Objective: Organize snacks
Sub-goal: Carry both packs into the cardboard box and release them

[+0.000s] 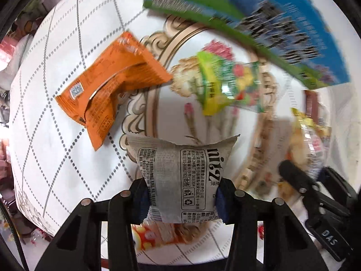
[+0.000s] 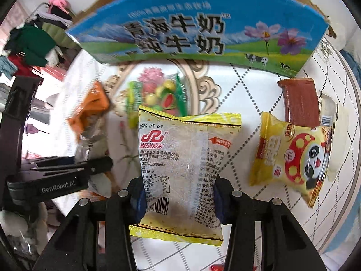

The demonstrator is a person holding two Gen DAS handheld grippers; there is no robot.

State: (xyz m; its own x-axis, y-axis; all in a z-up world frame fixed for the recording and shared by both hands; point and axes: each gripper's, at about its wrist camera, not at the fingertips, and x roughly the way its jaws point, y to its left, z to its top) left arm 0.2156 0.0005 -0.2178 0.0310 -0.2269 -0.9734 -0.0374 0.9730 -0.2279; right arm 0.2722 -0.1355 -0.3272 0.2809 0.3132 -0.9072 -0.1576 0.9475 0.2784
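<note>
The task looks to be in its early or middle part, judged from how many snacks lie loose on the table [image 2: 266, 90] while the blue and green milk carton [image 2: 191, 29] at the far side shows no snack inside, as far as its open top can be seen. The left gripper [image 1: 182, 201] is clenched on a grey packet [image 1: 180, 178], which hangs between its pads above the flowered centre of the table. The right gripper [image 2: 179, 198] is clenched on a yellow-edged clear packet [image 2: 187, 171] in the same way. Both packets are lifted, so two snacks are in hand and probably on the way to the carton. Left to do are the orange packet [image 1: 112, 85], the green fruit-candy bag [image 1: 230, 85], the yellow panda packet [image 2: 293, 155] and the red-brown bar [image 2: 300, 101], all lying on the cloth. The right wrist view shows the panda packet and the bar beside the carton quite clearly, and the carton's printed front; the left wrist view gives these only as a blur at its right edge. The left wrist view shows the orange packet sharply, with its printed back side up, which the other view shows only blurred.
</note>
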